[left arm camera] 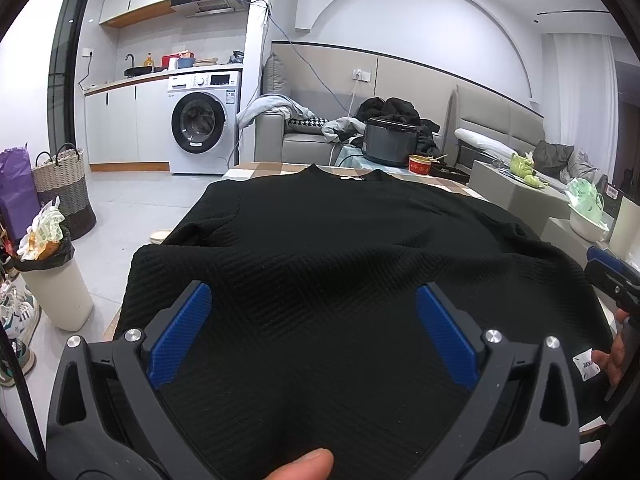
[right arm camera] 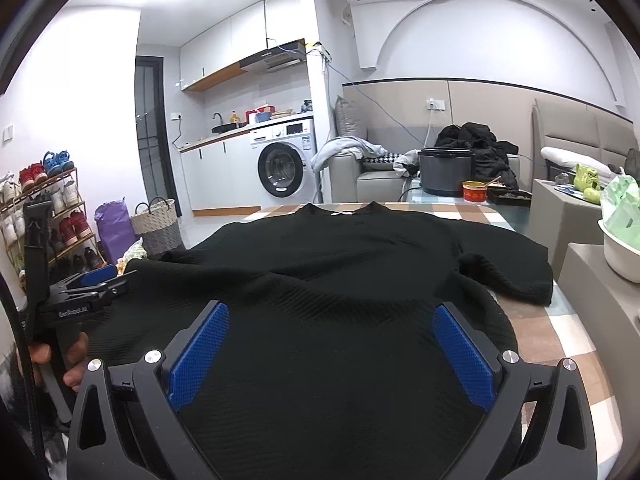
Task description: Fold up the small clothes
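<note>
Both grippers hover with their jaws spread wide over the near hem of a black sweater (left arm camera: 320, 248), and neither grips anything. On the left gripper (left arm camera: 314, 304) the blue pads (left arm camera: 180, 332) stand well apart, with ribbed knit filling the gap between them; a fingertip (left arm camera: 304, 466) shows at the bottom edge of its view. The right gripper (right arm camera: 332, 320) is set the same way, blue pads (right arm camera: 200, 352) splayed over the cloth, just beside its partner along the hem.

Ahead of both tools the sweater lies spread on a checked table (right arm camera: 560, 344), collar at the far end, one sleeve (right arm camera: 508, 276) bunched off to the right. A white tag (left arm camera: 585, 364) shows at the hem near the right hand (left arm camera: 612, 360).

Beyond the collar, at the table's far right, stand a dark rice cooker (right arm camera: 446, 172) and a red tub (right arm camera: 475, 193). Farther off left is a washing machine (left arm camera: 204, 124), with a woven basket (left arm camera: 64, 184) and a bin (left arm camera: 56, 284) on the floor to the left.
</note>
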Motion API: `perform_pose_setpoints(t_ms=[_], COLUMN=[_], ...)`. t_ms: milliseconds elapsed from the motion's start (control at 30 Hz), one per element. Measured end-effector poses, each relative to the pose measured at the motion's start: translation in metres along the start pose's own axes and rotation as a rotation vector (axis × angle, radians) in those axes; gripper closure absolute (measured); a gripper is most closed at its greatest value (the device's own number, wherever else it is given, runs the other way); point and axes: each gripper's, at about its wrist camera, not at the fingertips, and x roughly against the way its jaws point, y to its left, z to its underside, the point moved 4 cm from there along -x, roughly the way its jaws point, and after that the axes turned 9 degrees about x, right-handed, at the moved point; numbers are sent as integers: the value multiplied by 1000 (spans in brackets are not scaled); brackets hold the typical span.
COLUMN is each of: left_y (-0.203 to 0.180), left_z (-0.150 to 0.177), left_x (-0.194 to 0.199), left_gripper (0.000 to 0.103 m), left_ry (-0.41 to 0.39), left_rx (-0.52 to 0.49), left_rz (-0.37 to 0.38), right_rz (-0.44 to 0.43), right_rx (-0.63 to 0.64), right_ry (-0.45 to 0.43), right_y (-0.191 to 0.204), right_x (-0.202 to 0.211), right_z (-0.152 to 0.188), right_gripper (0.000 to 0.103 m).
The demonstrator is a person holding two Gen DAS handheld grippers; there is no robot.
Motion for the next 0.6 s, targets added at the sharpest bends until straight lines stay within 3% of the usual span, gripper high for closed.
perform_pose_setpoints(t_ms=[600], left_y=[3], left_z=[-1], left_x=[1], left_gripper=[1], left_ry=[-7], left_rx=[-2], left_rz=[-4], right_rz=[3], right_rx=[12], right_ry=[-2], right_y=[5], right_x=[-1], right_z=[7], right_gripper=[0])
